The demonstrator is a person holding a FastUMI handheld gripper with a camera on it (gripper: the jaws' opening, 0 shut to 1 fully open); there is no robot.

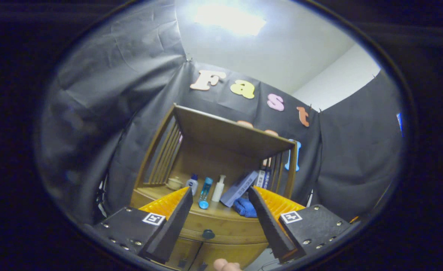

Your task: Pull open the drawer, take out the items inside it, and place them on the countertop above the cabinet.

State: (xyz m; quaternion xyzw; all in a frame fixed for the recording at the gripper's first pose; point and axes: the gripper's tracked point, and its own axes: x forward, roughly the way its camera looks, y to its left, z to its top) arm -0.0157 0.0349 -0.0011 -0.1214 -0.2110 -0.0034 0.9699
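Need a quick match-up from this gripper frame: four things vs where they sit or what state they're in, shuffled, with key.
Things:
1. drawer knob
2. blue cloth
3. small cream pot
4. gripper

Places or states:
A. at the far end of the countertop, next to the slatted side
B. on the closed drawer front, between the fingers
C. open, holding nothing
D. on the countertop edge, beside one finger

Pairs: 1-B, 2-D, 3-A, 4-C
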